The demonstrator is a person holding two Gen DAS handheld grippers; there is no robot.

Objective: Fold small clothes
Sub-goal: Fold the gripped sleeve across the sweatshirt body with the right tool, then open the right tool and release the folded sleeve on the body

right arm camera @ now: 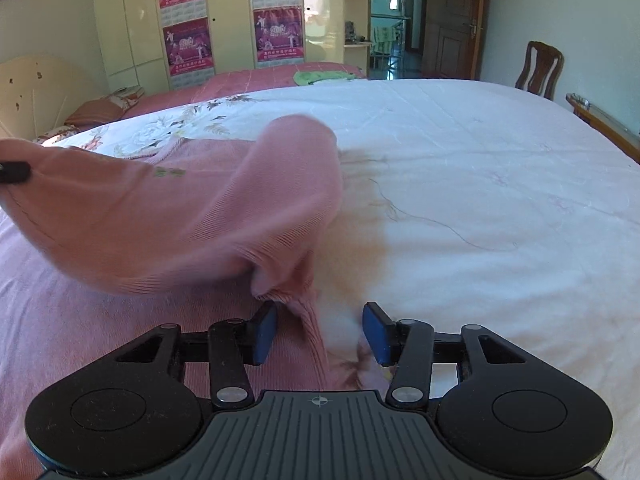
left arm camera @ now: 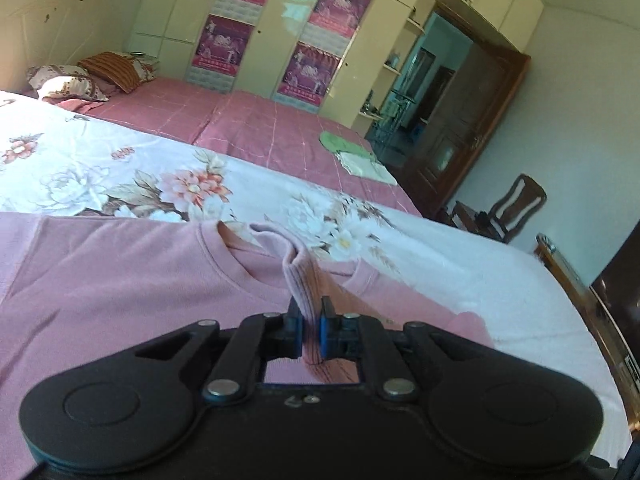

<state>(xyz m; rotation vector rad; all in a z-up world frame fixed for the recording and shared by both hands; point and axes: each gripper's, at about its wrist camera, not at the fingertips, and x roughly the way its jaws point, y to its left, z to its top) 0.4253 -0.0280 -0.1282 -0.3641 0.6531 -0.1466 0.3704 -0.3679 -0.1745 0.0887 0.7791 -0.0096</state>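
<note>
A pink sweatshirt (left arm camera: 120, 276) lies spread on a white floral quilt (left arm camera: 120, 172) that covers the near bed, and everything here is placed from that garment. To its left in the left wrist view the quilt's printed flowers run on toward a pile of pillows (left arm camera: 68, 84) at the headboard end. At the sweatshirt's neckline the left gripper (left arm camera: 309, 320) has its jaws pinched nearly together on a ribbed strip of the pink fabric, which rises in a small fold just beyond the blue pads (left arm camera: 325, 334). Beyond the sweatshirt, a second bed with a pink checked cover (left arm camera: 248, 124) carries green and pale folded cloths (left arm camera: 352, 152), with a cream wardrobe (left arm camera: 272, 28) behind it.

In the right wrist view a sleeve of the same sweatshirt (right arm camera: 224, 208) is lifted and blurred, draped from the left edge across toward the middle. Its ribbed cuff hangs down between the fingers of the right gripper (right arm camera: 320, 332), whose jaws stand partly apart; the left pad touches the cloth while the right pad (right arm camera: 374, 330) is clear of it. Right of the sweatshirt the quilt lies bare and white, and a wooden chair (right arm camera: 540, 68) stands past its far corner.
</note>
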